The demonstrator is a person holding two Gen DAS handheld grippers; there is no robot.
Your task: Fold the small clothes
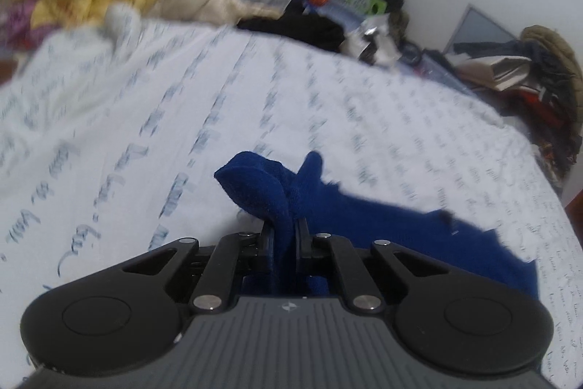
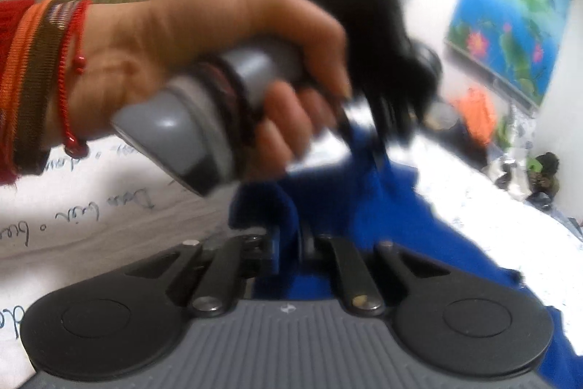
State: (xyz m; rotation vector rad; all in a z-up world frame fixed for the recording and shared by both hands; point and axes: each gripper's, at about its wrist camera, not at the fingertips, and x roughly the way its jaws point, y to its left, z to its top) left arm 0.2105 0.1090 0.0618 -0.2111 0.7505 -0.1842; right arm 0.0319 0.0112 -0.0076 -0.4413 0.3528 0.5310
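2 grippers, left gripper and right gripper, each clenched on the dark blue fleece garment; grasp step done, next lift and fold over.

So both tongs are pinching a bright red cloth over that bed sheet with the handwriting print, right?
Not quite: the cloth is dark blue, not red. The left wrist view shows the left tongs shut on a bunched fold of it, and the right wrist view shows the right tongs pinching it too. The rest holds: it lies over the bed sheet with the handwriting print.
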